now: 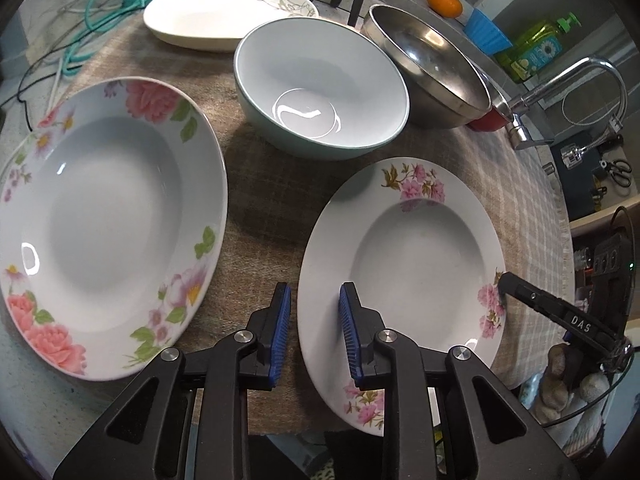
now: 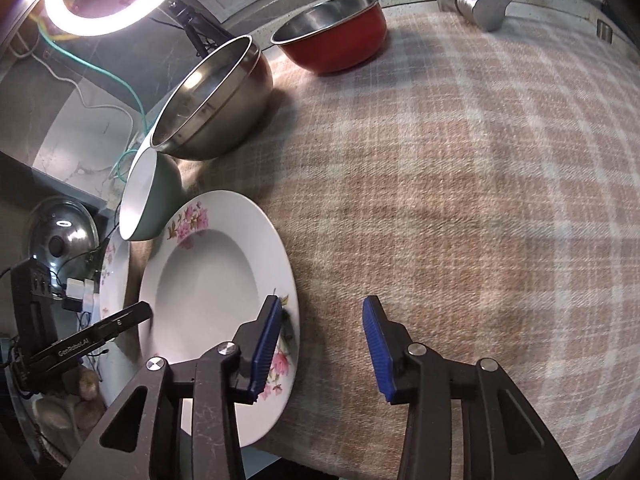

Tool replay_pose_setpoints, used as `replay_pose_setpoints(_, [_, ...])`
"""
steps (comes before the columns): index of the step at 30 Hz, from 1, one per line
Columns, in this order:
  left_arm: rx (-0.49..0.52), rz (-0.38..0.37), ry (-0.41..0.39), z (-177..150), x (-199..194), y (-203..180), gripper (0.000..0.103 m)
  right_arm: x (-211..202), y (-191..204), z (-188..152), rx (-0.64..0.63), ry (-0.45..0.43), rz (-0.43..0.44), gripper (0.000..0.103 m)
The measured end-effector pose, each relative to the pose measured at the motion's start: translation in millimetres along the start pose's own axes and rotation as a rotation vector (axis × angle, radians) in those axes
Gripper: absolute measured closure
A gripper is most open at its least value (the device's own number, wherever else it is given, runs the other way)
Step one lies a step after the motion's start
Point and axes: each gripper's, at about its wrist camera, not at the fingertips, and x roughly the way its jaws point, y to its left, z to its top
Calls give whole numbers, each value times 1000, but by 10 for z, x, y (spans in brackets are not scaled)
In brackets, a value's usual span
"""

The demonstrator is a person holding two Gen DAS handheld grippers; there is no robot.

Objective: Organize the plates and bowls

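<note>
Near edge of the white deep plate with pink blossom rim (image 1: 404, 276) cut off behind both grippers. Left gripper (image 1: 314, 330) jaws straddle its left rim, contact unclear; right gripper (image 2: 320, 344) jaws part-open, left pad over the right rim, right pad over the checked beige cloth (image 2: 460, 184). Teal-sided white bowl (image 1: 320, 88) beyond, empty

Both tongs (image 1: 314, 334) (image 2: 322, 354) downward, ajar

Five upright items: small floral plate (image 1: 404, 276) at 5 o'clock, large floral plate (image 1: 108, 224) at 9, teal bowl (image 1: 320, 88), steel bowl (image 1: 428, 68) and white plate (image 1: 228, 10) at 12.
</note>
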Motion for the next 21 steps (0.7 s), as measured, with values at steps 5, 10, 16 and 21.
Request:
replay_pose_setpoints(5, [-2,-21,13,16,25,-8,82,38,37,0,-4,17,23,71])
replay_pose_setpoints(10, [2,-22,13,18,22,-22,82,62,44,-3,6,30,43,75])
replay_pose_setpoints(16, [15,-16,11,29,23,-45,82,92,88,-2,0,42,72,85])
replay_pose_setpoints(21, [16,-11,8,23,29,-53,82,104,126,0,-4,42,62,86])
